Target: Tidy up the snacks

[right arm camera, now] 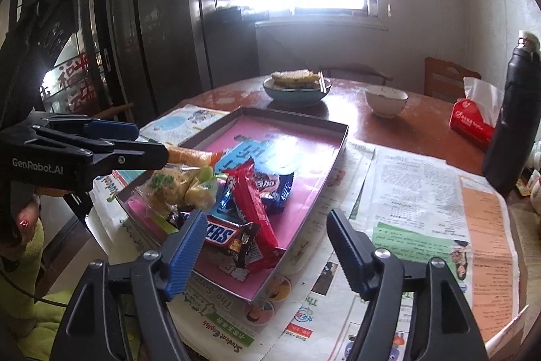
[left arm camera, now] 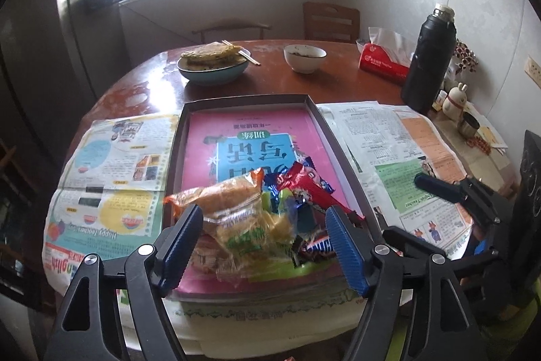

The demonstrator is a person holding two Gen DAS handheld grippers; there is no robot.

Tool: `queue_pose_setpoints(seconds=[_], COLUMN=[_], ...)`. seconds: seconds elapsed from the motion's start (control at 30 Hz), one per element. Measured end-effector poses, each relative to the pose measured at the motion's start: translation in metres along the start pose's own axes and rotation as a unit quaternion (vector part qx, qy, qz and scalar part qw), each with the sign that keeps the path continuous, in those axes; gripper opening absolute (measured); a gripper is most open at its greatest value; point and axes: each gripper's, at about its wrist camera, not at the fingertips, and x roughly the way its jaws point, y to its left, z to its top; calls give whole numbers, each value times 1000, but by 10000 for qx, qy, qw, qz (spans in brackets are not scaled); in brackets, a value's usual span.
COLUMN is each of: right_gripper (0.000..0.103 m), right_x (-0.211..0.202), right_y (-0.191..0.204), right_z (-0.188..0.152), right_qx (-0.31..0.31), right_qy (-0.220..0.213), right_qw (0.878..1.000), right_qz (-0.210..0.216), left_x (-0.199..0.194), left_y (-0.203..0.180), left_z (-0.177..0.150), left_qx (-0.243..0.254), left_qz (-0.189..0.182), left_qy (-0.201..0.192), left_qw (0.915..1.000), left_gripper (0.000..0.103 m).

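Observation:
A shallow dark box (left arm camera: 312,105) (right arm camera: 341,137) with a pink book cover inside lies on newspapers. A pile of snacks sits at its near end: yellow and orange cracker packs (left arm camera: 233,208) (right arm camera: 175,188), a red bar (left arm camera: 304,185) (right arm camera: 252,202), a blue pack (right arm camera: 270,186) and a Snickers bar (right arm camera: 221,234) (left arm camera: 318,246). My left gripper (left arm camera: 263,222) is open, its jaws on either side of the pile. My right gripper (right arm camera: 267,227) is open above the box's near right corner; it shows at the right in the left wrist view (left arm camera: 439,188).
A bowl of flatbread with chopsticks (left arm camera: 213,65) (right arm camera: 296,87), a white bowl (left arm camera: 304,56) (right arm camera: 385,98), a red tissue pack (left arm camera: 383,63) (right arm camera: 471,124) and a tall black flask (left arm camera: 427,56) (right arm camera: 514,117) stand on the round wooden table. Chairs stand behind it.

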Motion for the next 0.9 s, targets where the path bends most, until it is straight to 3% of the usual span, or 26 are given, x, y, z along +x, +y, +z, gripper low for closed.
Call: queue_pose_setpoints(seconds=[0.23,0.37,0.57,0.9], right_gripper=[90,93,97,99], right_x=[-29,-38,-42,-35], right_y=[2,4,18,21], right_z=[-2,-6,-21,-27], right_qx=[12,34,-20,36], right_qy=[-294,-319,-162,-13], right_qw=[9996,9995,9999,10000], right_qz=[9,4,53,0], left_x=[-10,-19,-24,-12], left_y=[-1,4,2,-2], left_z=[-35,-48,-66,-79], left_qx=[-140,-526,-766,-671], left_qz=[209,252,280,260], left_qy=[104,-117,-193,62], left_qw=[9996,9982,9965,9974], left_gripper=[77,77,77,77])
